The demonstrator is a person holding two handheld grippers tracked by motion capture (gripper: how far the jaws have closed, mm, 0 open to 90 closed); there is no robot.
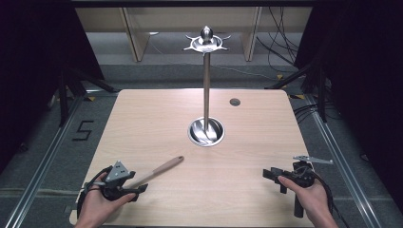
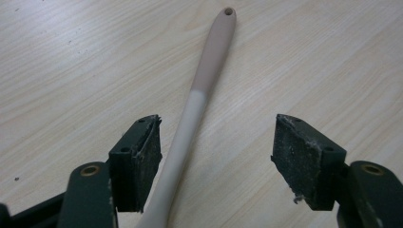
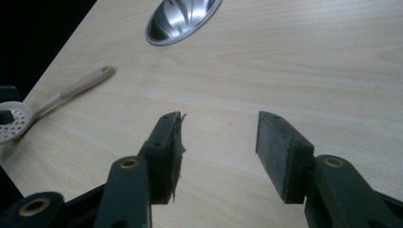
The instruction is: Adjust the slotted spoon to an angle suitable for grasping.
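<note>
High view: "5" (image 1: 83, 130) on floor, left gripper (image 1: 124, 183) open w/ spoon (image 1: 157, 172)

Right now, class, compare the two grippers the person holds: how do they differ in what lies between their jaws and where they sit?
The left gripper has the slotted spoon handle lying between its open jaws, near one pad; the right gripper has bare table between its own. The left gripper sits at the table's near left, the right gripper at its near right. Both are open, hand-held and low over the wood.
</note>
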